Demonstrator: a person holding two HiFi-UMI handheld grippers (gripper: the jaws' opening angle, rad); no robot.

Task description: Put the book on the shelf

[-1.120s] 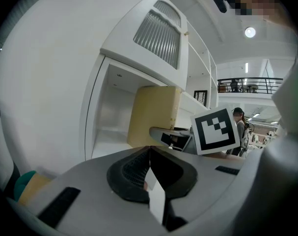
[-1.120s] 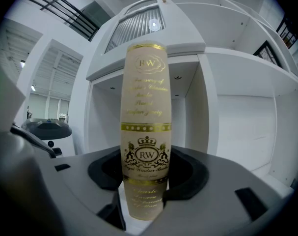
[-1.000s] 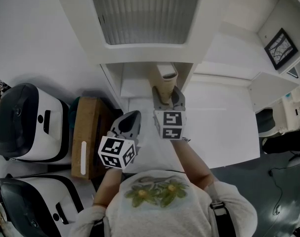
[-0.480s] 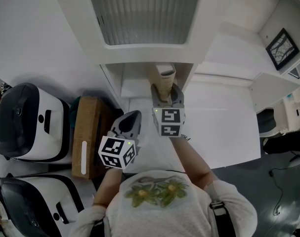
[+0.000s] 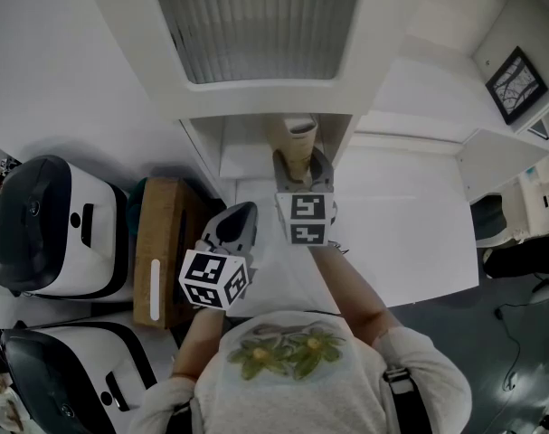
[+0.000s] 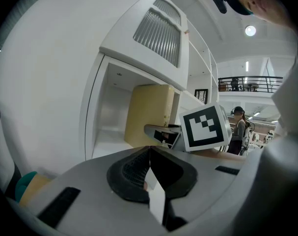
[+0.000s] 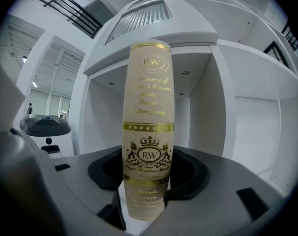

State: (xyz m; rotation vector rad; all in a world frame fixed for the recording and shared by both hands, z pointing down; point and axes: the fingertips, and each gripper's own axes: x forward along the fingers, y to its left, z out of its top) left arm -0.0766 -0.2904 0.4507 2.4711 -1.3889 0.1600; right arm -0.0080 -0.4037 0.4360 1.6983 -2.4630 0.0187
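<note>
My right gripper (image 5: pixel 300 168) is shut on a beige book (image 5: pixel 295 146) with gold print, held upright with its spine towards the camera (image 7: pixel 149 127). The book stands at the mouth of the open white shelf compartment (image 5: pixel 245 155), near its right wall. In the right gripper view the jaws of that gripper (image 7: pixel 148 181) clamp the book's lower part. My left gripper (image 5: pixel 237 219) hangs lower and to the left, shut with nothing in it (image 6: pixel 149 167). From the left gripper view I see the book (image 6: pixel 148 113) and the right gripper's marker cube (image 6: pixel 205 127) in front of the compartment.
A louvered cabinet door (image 5: pixel 256 21) sits above the compartment. A white desk top (image 5: pixel 410 229) runs to the right, with a framed picture (image 5: pixel 514 87) on a higher shelf. At the left stand a brown box (image 5: pixel 165 242) and two white machines (image 5: pixel 48 224).
The right gripper has carried the book a little farther towards the shelf compartment. The left gripper has stayed where it was.
</note>
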